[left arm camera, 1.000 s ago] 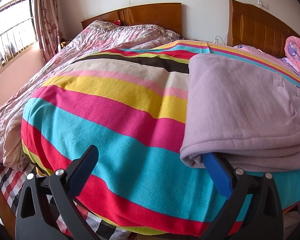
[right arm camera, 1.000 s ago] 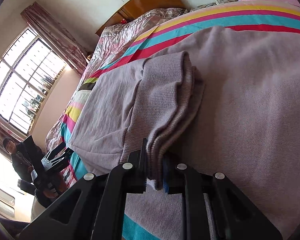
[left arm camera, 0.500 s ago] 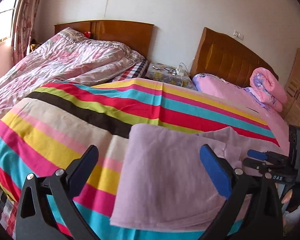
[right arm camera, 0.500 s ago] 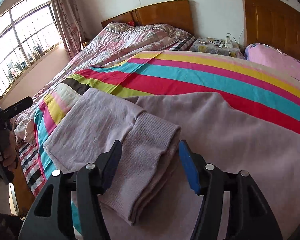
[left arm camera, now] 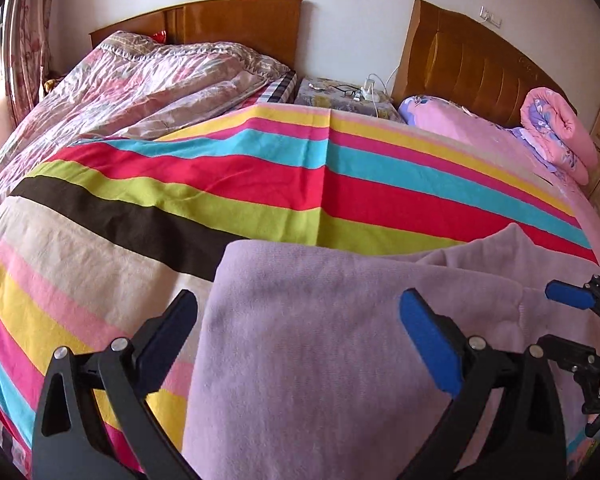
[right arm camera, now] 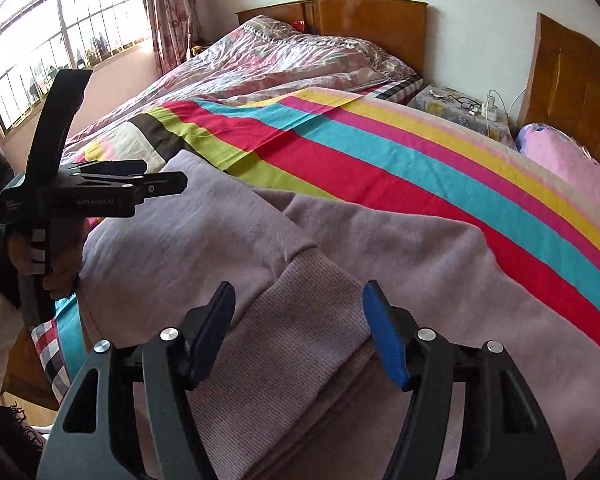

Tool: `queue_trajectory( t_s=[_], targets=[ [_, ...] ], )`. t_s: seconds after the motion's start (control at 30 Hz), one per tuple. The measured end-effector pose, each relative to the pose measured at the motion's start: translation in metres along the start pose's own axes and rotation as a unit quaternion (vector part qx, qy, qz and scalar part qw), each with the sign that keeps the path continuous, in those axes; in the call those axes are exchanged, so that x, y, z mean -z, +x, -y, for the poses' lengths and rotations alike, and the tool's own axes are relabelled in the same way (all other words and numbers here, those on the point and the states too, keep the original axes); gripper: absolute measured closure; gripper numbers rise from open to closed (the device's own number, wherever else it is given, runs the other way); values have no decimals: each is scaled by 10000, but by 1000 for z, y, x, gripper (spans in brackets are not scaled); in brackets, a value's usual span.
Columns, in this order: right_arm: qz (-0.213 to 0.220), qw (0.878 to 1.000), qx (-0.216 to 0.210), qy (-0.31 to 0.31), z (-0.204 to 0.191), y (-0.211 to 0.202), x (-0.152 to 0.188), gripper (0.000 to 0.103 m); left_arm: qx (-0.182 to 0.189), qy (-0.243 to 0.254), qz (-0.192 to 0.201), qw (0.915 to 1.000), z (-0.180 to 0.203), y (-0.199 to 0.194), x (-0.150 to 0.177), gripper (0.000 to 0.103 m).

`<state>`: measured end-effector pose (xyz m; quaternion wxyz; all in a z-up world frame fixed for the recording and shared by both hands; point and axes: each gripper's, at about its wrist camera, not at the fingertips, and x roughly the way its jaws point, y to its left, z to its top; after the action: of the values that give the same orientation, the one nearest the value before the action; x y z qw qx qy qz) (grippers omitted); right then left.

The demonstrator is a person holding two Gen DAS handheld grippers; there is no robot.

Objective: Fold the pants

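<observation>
Lilac pants [left arm camera: 320, 344] lie folded on the striped blanket [left arm camera: 260, 184] at the near edge of the bed. In the right wrist view the pants [right arm camera: 204, 240] show a ribbed cuff [right arm camera: 296, 336] folded over on top. My left gripper [left arm camera: 300, 328] is open and empty, raised above the pants' left part. My right gripper [right arm camera: 300, 320] is open and empty, just above the ribbed cuff. The right gripper also shows at the right edge of the left wrist view [left arm camera: 580, 308]; the left gripper shows at the left of the right wrist view [right arm camera: 100, 192].
A crumpled floral quilt [left arm camera: 140, 80] covers the bed's far left. A nightstand [left arm camera: 340, 96] with glasses and a power strip stands between two wooden headboards [left arm camera: 472, 60]. A rolled pink quilt [left arm camera: 556, 128] lies at far right. A window [right arm camera: 60, 40] is at left.
My right gripper let go of the cuff, opened and lifted away. My left gripper rose from the blanket's edge and swung right over the pants, staying open.
</observation>
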<state>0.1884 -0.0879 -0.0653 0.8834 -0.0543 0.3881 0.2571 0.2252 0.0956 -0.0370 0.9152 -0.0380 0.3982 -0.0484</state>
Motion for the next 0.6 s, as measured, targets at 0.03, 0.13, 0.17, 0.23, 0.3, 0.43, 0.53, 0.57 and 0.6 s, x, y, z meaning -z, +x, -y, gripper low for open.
queue_trajectory(
  t_s=[0.03,0.13,0.17,0.23,0.3,0.43,0.53,0.57,0.6],
  targets=[
    [3,10000,-84,-11,-3,-1,2,36,75,-30,74,9999,-1,-6,1,2],
    [-528,9982,-138,-258,-14,24,18,33,-242,174,-23,9996,2,5,10,2],
    [-511,9980,-61,-376,-16,29,24,32,-390,190,-163,9989,-1,15,15,2],
    [-478,9983,-40,-328,-16,24,23,32,-195,-134,-294,9993,-11,17,16,6],
    [-395,9990,159,-121,-11,9,20,32,-406,-219,48,9989,-12,-1,13,6],
    [-205,9996,199,-43,-14,-24,28,29,-354,151,384,9985,7,-42,23,3],
    [-479,9982,199,-293,-31,-19,50,28,-405,336,342,9980,19,-54,49,2],
    [-627,9973,185,-324,-34,-12,59,28,-433,411,286,9978,21,-54,58,2],
    [-725,9967,189,-305,-36,-5,67,28,-522,524,183,9971,24,-51,68,2]
  ],
)
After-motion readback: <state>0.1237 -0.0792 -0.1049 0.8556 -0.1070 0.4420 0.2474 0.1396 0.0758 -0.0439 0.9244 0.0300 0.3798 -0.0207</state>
